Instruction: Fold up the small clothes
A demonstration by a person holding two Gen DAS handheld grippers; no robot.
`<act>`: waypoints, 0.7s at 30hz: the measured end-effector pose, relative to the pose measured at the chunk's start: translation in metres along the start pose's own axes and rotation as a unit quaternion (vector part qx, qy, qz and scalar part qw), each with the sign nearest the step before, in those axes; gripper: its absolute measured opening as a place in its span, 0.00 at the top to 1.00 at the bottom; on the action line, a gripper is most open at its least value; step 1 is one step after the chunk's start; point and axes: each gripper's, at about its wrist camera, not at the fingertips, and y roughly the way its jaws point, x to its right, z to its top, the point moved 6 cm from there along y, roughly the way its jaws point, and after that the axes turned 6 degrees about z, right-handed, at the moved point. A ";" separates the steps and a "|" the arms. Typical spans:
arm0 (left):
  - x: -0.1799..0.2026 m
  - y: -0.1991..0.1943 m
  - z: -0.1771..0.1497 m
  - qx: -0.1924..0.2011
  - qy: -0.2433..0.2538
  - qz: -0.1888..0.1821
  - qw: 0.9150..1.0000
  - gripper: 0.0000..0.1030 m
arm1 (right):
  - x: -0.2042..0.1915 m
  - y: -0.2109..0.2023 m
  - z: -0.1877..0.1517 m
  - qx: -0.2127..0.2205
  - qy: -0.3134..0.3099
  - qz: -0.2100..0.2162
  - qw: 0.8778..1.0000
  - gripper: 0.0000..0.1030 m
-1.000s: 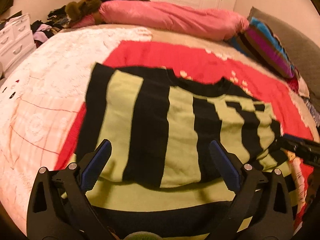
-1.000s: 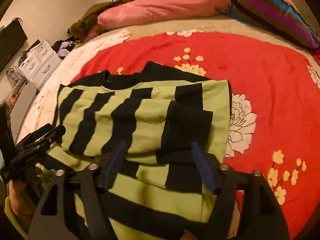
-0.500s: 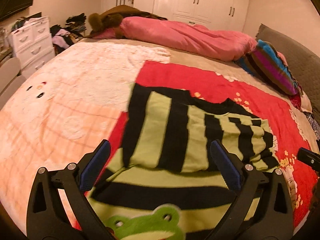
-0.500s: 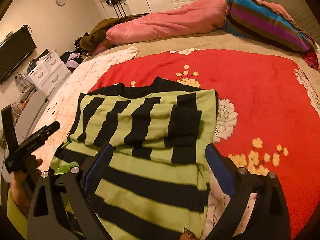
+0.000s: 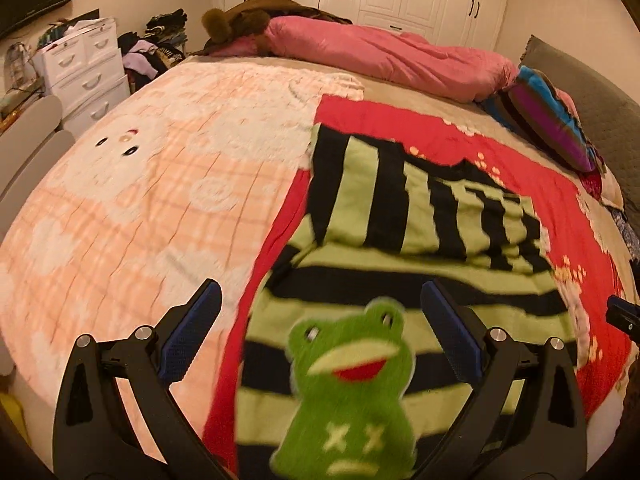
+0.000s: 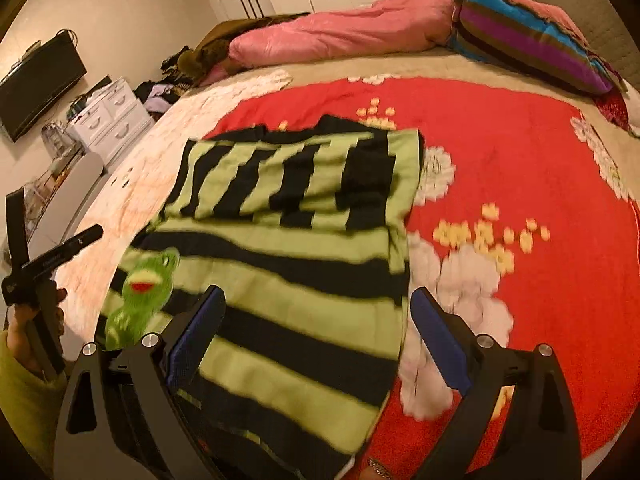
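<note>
Striped sweater [image 6: 304,248] flat on bed's near edge, frog patch [image 5: 352,384] nearest. Left gripper [image 5: 320,336], right gripper [image 6: 316,332]: fingers spread, empty, over hem. Sleeves folded across chest; body fold left.

Ahead of both wide-spread claws the striped sweater [image 5: 400,248] lies flat on the bed [image 5: 140,208], low enough to pass over. Left of the left claw [image 5: 320,320] the peach blanket [image 5: 132,220] is bare. Right of the right claw [image 6: 316,320] the red blanket [image 6: 520,168] is bare. Far ahead, a pink duvet [image 5: 384,56] and striped pillow [image 6: 532,40] block the way.
</note>
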 end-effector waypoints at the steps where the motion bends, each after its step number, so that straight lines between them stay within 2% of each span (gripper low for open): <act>1: -0.006 -0.004 -0.006 -0.005 -0.001 0.002 1.000 0.09 | -0.001 -0.001 -0.008 -0.006 -0.002 0.000 1.000 0.09; 8: -0.047 -0.017 -0.040 -0.042 -0.029 0.023 0.998 0.09 | -0.001 -0.007 -0.051 -0.036 -0.017 -0.019 0.999 0.09; 12: -0.065 -0.015 -0.065 -0.084 -0.047 0.026 0.995 0.09 | -0.004 -0.005 -0.074 -0.059 -0.020 -0.016 0.998 0.09; 17: -0.069 -0.013 -0.094 -0.117 -0.061 -0.001 0.991 0.09 | -0.009 -0.003 -0.100 -0.087 -0.004 -0.008 0.996 0.09; 21: -0.070 -0.006 -0.114 -0.152 -0.069 -0.008 0.986 0.09 | -0.018 0.006 -0.119 -0.124 -0.007 -0.004 0.992 0.09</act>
